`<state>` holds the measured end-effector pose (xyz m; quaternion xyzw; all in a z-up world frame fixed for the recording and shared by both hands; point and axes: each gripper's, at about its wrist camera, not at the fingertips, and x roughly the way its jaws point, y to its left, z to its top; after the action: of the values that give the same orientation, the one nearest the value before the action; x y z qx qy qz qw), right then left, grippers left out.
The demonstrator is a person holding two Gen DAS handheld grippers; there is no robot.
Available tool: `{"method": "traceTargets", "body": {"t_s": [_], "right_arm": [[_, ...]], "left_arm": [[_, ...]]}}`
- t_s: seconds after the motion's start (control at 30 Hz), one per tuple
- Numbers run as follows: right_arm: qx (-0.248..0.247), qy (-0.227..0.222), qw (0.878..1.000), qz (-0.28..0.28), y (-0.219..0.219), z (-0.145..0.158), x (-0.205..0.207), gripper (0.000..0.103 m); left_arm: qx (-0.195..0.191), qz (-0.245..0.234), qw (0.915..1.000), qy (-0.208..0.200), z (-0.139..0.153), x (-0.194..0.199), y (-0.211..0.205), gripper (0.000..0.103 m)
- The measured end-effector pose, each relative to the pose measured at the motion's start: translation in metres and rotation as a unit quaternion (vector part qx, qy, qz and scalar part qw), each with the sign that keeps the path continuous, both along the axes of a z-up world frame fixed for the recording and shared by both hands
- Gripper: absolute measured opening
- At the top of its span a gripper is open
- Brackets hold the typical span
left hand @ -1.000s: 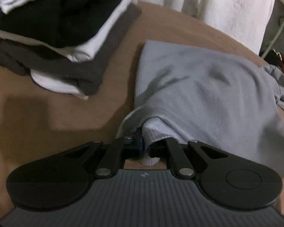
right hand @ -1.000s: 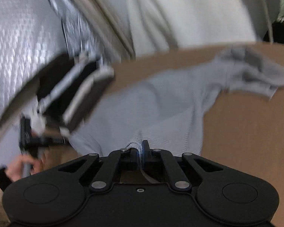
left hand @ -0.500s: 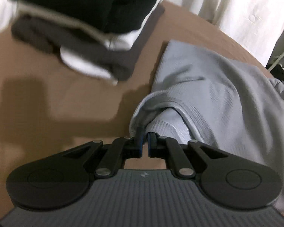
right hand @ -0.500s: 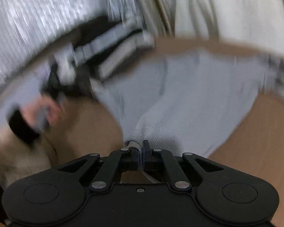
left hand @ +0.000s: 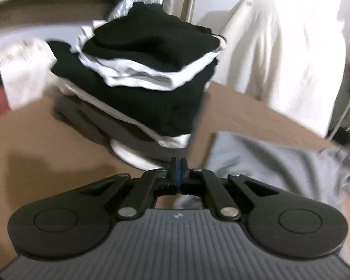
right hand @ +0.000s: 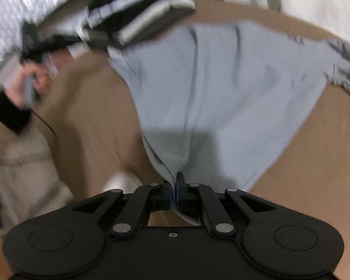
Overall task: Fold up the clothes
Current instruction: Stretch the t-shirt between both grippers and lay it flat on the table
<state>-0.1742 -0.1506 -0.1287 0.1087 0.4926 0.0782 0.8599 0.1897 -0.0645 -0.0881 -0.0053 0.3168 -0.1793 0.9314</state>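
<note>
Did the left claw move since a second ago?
Yes. The left claw swung left, off the grey shirt and toward the stack of folded clothes on the brown table.

The black left claw (left hand: 179,163) is pinched tight. The black right claw (right hand: 174,187) is pinched tight too, with grey knitted cloth (right hand: 221,93) between its tips.

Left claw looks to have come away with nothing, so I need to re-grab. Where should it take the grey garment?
Take the grey garment at its near-left corner, coming low across the brown table from the left. That edge lies free and clear of the folded stack, and mirrors the hem pinched by the right claw. The left claw is shut.
</note>
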Motion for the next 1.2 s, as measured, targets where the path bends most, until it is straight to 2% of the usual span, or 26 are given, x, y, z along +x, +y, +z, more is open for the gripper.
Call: {"method": "traceTargets", "body": {"t_s": [0.03,0.07,0.13,0.2,0.27,0.43,0.5,0.53,0.57,0.6,0.63,0.67,0.73,0.8,0.83,0.9,0.97,1.03,1.2], "right_arm": [[-0.010,0.018,1.000,0.007,0.000,-0.009,0.001,0.005],[-0.012,0.028,0.999,0.013,0.001,-0.014,0.003,0.005],[-0.019,0.040,0.998,0.035,0.006,-0.020,0.008,0.005],[-0.031,0.044,0.997,0.062,0.010,-0.023,0.014,0.005],[-0.037,0.056,0.995,0.074,0.011,-0.029,0.020,0.005],[-0.011,0.044,0.998,0.052,0.010,-0.033,0.018,0.005],[-0.001,0.039,0.998,0.043,0.010,-0.035,0.017,0.005],[0.002,0.035,0.999,0.036,0.011,-0.036,0.017,0.005],[0.006,0.031,0.999,0.028,0.009,-0.036,0.014,0.005],[0.011,0.026,0.999,0.018,0.006,-0.035,0.010,0.005],[0.016,0.020,1.000,0.008,0.003,-0.034,0.006,0.005],[0.021,0.016,1.000,-0.006,0.000,-0.035,0.004,0.005],[0.037,-0.004,0.998,-0.042,-0.009,-0.032,-0.003,0.005],[0.058,-0.036,0.995,-0.074,-0.020,-0.022,-0.014,0.005],[0.070,-0.055,0.992,-0.085,-0.025,-0.014,-0.020,0.005],[0.092,-0.093,0.986,-0.099,-0.033,0.006,-0.035,0.005],[0.096,-0.117,0.984,-0.097,-0.035,0.022,-0.050,0.005],[0.062,-0.125,0.987,-0.078,-0.028,0.031,-0.063,0.005],[0.014,-0.074,0.995,-0.069,-0.009,-0.003,-0.067,0.005]], "left_arm": [[0.036,-0.003,0.9993,0.010,-0.007,0.003,-0.004,0.000],[0.055,-0.008,0.9982,0.025,-0.015,0.007,-0.006,0.001],[0.016,-0.028,0.9962,0.081,-0.031,0.020,-0.004,0.003],[-0.031,-0.045,0.9890,0.137,-0.044,0.034,-0.002,0.005],[-0.040,-0.052,0.9867,0.149,-0.051,0.042,-0.007,0.008],[-0.051,-0.064,0.9843,0.157,-0.064,0.060,-0.022,0.026],[-0.055,-0.068,0.9832,0.160,-0.070,0.067,-0.029,0.046],[-0.057,-0.070,0.9827,0.162,-0.072,0.071,-0.032,0.047],[-0.060,-0.073,0.9821,0.163,-0.075,0.074,-0.035,0.044],[-0.065,-0.076,0.9799,0.172,-0.081,0.077,-0.038,0.032],[-0.071,-0.080,0.9773,0.183,-0.087,0.077,-0.040,0.014],[-0.070,-0.081,0.9778,0.180,-0.087,0.074,-0.042,0.004],[-0.061,-0.078,0.9844,0.146,-0.077,0.065,-0.044,0.004],[-0.052,-0.066,0.9942,0.068,-0.047,0.049,-0.036,0.004],[-0.058,-0.059,0.9962,0.026,-0.028,0.039,-0.026,0.004],[-0.090,-0.038,0.9952,-0.010,0.001,0.021,0.003,0.004],[-0.078,-0.028,0.9965,0.006,0.003,0.016,0.014,0.004],[-0.053,-0.022,0.9978,0.034,-0.004,0.014,0.018,0.004],[0.009,-0.006,0.9946,0.103,-0.020,0.009,0.029,0.004]]}}
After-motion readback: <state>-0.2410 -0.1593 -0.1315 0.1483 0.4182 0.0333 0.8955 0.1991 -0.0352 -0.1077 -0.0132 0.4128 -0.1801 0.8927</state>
